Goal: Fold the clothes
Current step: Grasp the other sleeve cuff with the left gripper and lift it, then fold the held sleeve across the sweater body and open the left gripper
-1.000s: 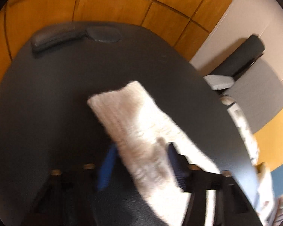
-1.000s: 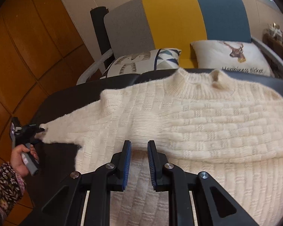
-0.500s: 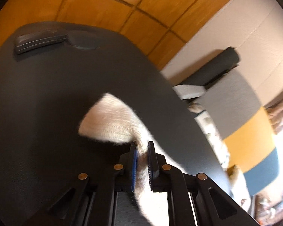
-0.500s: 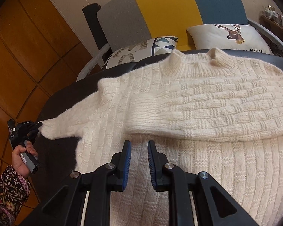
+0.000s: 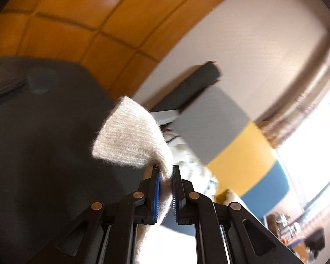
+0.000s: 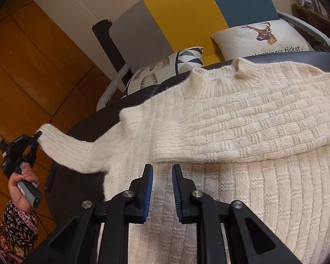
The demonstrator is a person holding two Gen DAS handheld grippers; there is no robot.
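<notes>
One cream sweater (image 6: 242, 132) lies collar-far on the surface (image 6: 77, 132); left tongs (image 5: 165, 176) pinch its left-stretched sleeve cuff (image 5: 129, 138); right tongs (image 6: 162, 171) hover slightly parted, empty.

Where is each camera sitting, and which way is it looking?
Left wrist: rides the left hand-held gripper, looking along its fingers past the pinched cuff of the cream knitted sweater toward the wooden wall; only its black fingers show.
Right wrist: rides the right hand-held gripper, open above the sweater's body, facing the grey, yellow and blue sofa; the person's left hand and flowered sleeve show.
Shared: the sweater, dark table, sofa and left hand-held gripper.
</notes>
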